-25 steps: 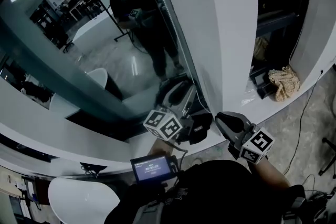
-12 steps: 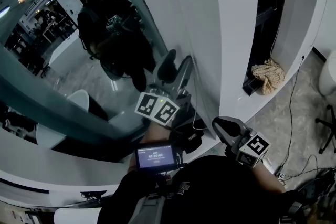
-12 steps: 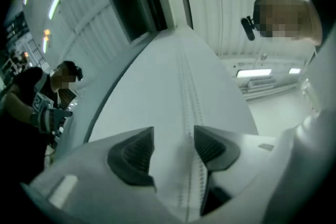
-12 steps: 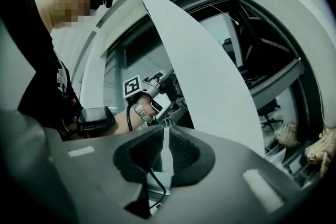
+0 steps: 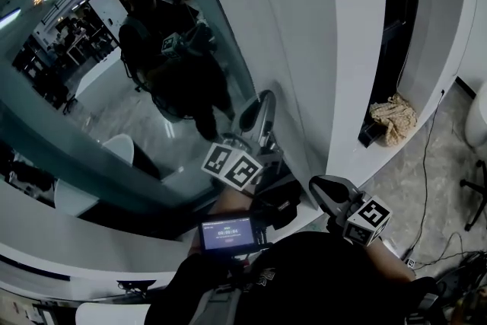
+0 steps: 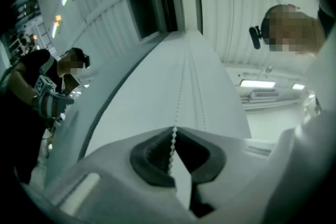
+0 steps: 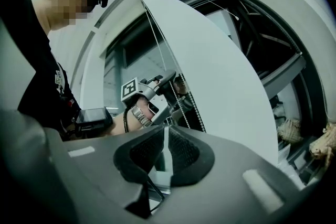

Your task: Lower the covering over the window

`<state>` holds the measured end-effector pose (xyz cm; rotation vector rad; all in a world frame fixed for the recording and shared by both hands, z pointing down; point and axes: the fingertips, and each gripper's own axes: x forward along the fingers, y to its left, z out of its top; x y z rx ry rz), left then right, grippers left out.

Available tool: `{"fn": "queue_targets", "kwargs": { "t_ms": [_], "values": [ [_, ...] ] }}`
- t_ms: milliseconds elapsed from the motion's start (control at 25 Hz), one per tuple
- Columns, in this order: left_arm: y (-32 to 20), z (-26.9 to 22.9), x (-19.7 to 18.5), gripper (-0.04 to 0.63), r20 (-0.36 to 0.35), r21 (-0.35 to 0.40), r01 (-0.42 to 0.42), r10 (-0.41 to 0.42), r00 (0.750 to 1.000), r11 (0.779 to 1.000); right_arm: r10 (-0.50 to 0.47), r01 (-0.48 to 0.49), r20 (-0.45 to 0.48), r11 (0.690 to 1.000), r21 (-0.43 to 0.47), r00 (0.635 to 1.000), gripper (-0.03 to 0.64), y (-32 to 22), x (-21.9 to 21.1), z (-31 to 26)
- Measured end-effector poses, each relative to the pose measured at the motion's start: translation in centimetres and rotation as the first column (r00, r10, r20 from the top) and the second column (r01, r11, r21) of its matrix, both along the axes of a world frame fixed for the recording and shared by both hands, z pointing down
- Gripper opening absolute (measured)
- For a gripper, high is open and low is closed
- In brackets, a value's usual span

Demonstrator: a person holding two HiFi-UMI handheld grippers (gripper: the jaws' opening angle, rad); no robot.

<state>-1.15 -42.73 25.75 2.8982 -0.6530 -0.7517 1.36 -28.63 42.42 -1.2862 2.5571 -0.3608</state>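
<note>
head view is showing the window [image 5: 114, 95] filling the left side, with the white pillar [image 5: 304, 49] rising beside it; the covering itself is not showing, probably rolled up above. the left gripper [image 5: 257, 112] is reaching up at the pillar's edge, while the right gripper [image 5: 326, 190] is hanging lower and farther off, its jaws closing on nothing. a crumpled cloth [image 5: 393, 120] is lying well apart. the left jaws are clenching the bead chain [image 6: 178, 97], which is running straight up away from them.
</note>
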Motion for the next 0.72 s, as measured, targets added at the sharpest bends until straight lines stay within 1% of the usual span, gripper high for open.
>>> {"fn": "queue_targets", "kwargs": {
  "t_ms": [80,160,200,280,400,520,600,640,720],
  "values": [
    [-0.3,1.3,-1.1,-0.002,0.003,-0.049,0.012,-0.012,1.000,0.999,-0.029,0.029,0.001,1.000,0.003,1.000,0.017,0.2,-0.6,-0.8],
    [-0.4,2.7,-2.5,-0.003,-0.006,-0.102,0.023,-0.024,1.000,0.995,-0.035,0.035,-0.009,0.999,0.017,0.999,0.018,0.2,-0.9,-1.0],
    [-0.2,3.1,-3.0,-0.003,-0.013,-0.112,0.025,-0.026,1.000,0.993,-0.036,0.036,-0.016,0.999,0.026,0.999,0.018,0.2,-0.9,-1.0],
    [0.7,2.9,-3.5,-0.002,-0.029,-0.088,0.007,-0.010,1.000,0.996,-0.058,0.059,-0.022,0.998,0.036,0.998,0.018,0.1,-1.3,-1.2],
    [2.7,1.7,-3.4,0.000,-0.041,-0.026,-0.060,0.059,0.997,0.998,-0.092,0.093,-0.019,0.994,0.054,0.996,0.018,-0.3,-1.9,-1.8],
    [4.5,1.5,-3.7,0.000,-0.034,-0.018,-0.112,0.112,0.993,0.994,-0.119,0.119,-0.008,0.989,0.088,0.993,0.018,0.0,-3.0,-3.5],
    [5.4,1.8,-3.8,0.000,-0.025,-0.024,-0.135,0.135,0.991,0.990,-0.097,0.096,0.000,0.986,0.139,0.995,0.026,-0.1,-2.9,-5.2],
    [5.9,1.9,-3.7,0.000,-0.021,-0.025,-0.147,0.147,0.989,0.989,-0.085,0.082,0.008,0.981,0.177,0.996,0.042,-0.1,-2.8,-6.8],
    [6.8,2.2,-3.7,0.000,-0.015,-0.025,-0.160,0.160,0.987,0.987,-0.056,0.043,0.040,0.961,0.273,0.998,0.063,-0.3,-2.6,-11.4]
  ]
}}
